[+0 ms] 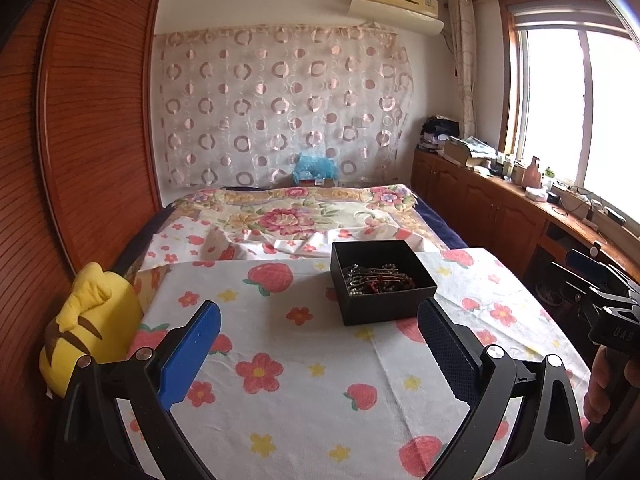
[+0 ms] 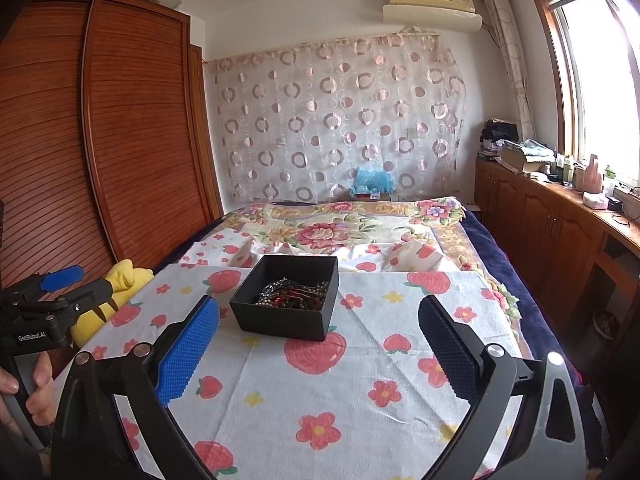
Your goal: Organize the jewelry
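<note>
You were at the start: nothing was lifted yet. The black box [image 2: 288, 300] sat on the strawberry cloth [image 2: 360, 392], beads [image 2: 296, 294] tangled inside it. Your left gripper [image 1: 320, 344] and right gripper [image 2: 318, 344] both gaped empty, short of that box; next I judged you needed a fine pinch on one strand.

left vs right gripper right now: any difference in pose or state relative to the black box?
The left gripper has the black box ahead and to its right; the right gripper has it ahead, slightly left. Both are open, empty, clear of the box and above the strawberry cloth. The beaded jewelry sits untouched inside.
</note>
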A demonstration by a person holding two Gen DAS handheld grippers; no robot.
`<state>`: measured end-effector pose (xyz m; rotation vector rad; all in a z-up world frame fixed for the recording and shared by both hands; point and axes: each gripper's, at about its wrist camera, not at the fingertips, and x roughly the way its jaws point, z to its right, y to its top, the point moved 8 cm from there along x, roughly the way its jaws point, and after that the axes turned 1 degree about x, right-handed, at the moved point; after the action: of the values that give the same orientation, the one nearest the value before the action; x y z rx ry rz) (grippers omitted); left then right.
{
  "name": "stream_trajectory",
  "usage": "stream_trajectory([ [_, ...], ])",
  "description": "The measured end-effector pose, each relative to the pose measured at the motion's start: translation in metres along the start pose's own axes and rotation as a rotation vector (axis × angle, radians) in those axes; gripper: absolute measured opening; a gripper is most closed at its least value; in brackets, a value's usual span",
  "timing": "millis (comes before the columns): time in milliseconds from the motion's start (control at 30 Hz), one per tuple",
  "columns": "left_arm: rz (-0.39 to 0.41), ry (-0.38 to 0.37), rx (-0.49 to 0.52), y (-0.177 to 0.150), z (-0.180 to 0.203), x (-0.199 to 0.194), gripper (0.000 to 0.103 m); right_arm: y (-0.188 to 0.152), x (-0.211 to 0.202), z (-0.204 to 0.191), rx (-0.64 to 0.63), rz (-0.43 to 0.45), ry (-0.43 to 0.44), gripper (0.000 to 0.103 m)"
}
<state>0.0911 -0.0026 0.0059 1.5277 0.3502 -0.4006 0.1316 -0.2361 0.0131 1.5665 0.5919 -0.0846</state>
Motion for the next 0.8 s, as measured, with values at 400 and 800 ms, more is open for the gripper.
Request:
stream_trajectory([
  [400, -0.011, -0.003, 0.010, -0.0034, -0.0011, 0.0019, 0.095, 0.0004, 0.0000, 0.0006, -0.001, 0.000, -0.001, 0.101],
  [800, -0.012, -0.003, 0.009, -0.0032, 0.0001, 0.0025, 0.095, 0.0000, -0.0010, 0.0008, 0.001, 0.001, -0.001, 0.101],
])
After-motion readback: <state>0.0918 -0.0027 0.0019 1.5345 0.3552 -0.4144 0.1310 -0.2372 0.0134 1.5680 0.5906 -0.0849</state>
